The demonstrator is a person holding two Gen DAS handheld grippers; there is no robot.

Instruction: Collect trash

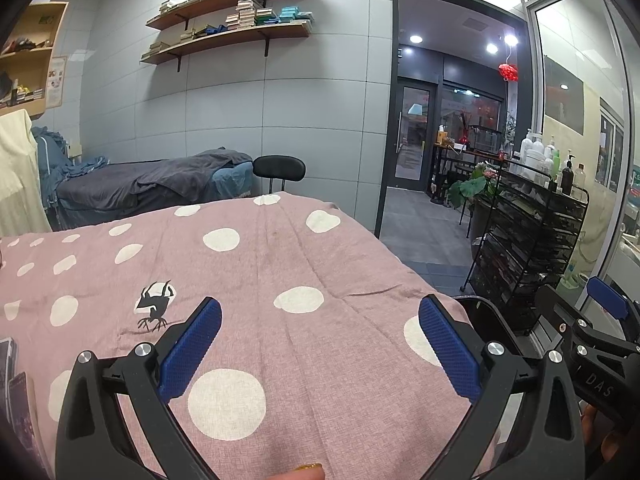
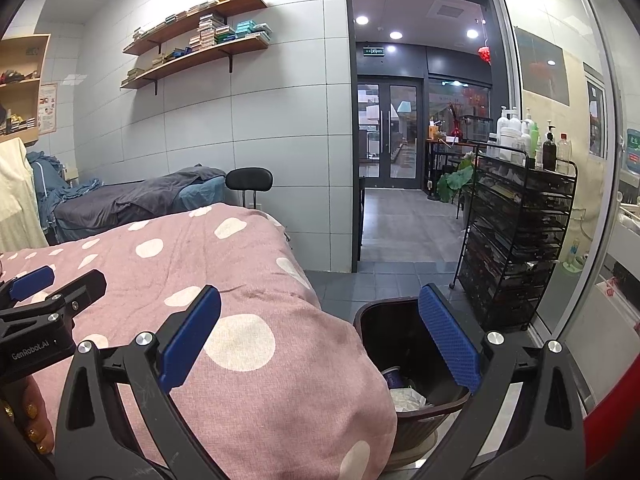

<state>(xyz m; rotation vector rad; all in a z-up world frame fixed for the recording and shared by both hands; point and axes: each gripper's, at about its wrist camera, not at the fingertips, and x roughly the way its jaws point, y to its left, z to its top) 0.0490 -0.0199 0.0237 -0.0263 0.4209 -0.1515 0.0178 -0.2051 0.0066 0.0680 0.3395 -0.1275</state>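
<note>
The walls were covered in large pale grey tiles. Two curved wooden shelves hung on the back wall, stacked with small boxes. Below them stood a low bed under a dark grey blanket, with a black chair just beside its foot. A nearer bed wore a pink cover with white dots. The floor was dark grey tile. An open doorway led to a hall lit by round ceiling lights, with glass doors at its far end. A black wire rack carrying bottles stood against a glass partition.
</note>
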